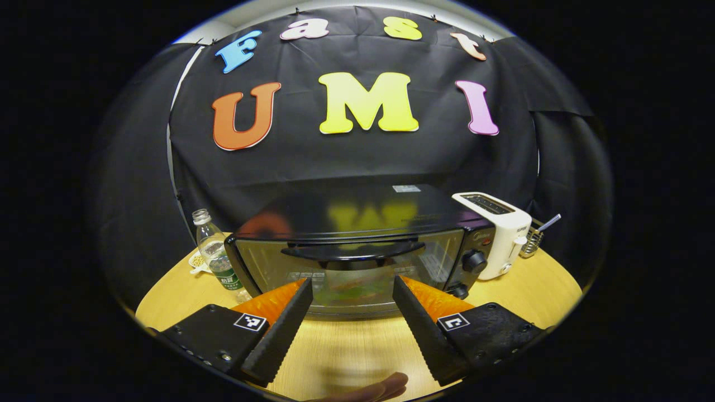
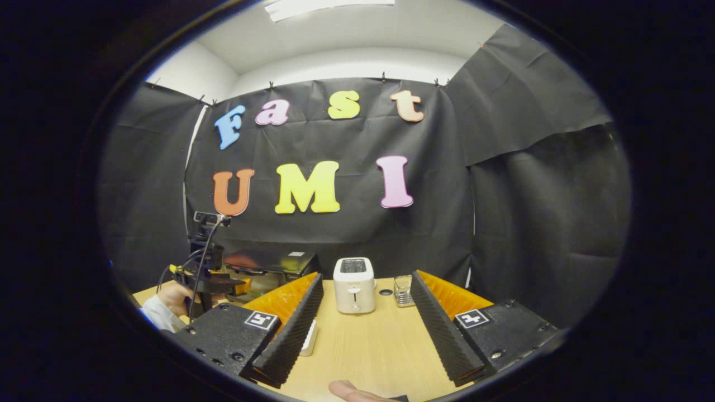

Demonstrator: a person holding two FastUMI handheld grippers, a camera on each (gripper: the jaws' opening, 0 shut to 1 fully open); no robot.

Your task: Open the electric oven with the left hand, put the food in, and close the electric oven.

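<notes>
A light wooden table [image 1: 346, 346] carries a black electric oven [image 1: 357, 245] straight ahead of the left jaws. A water bottle [image 1: 215, 251] stands beyond the left jaw; a white toaster [image 1: 494, 231] and a small glass [image 2: 403, 291] stand beyond the right jaw.

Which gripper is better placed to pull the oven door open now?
Left. The left gripper is open and faces the oven door handle head-on, close to it. The right gripper is open too but points at the white toaster, with the oven off to its side.
</notes>
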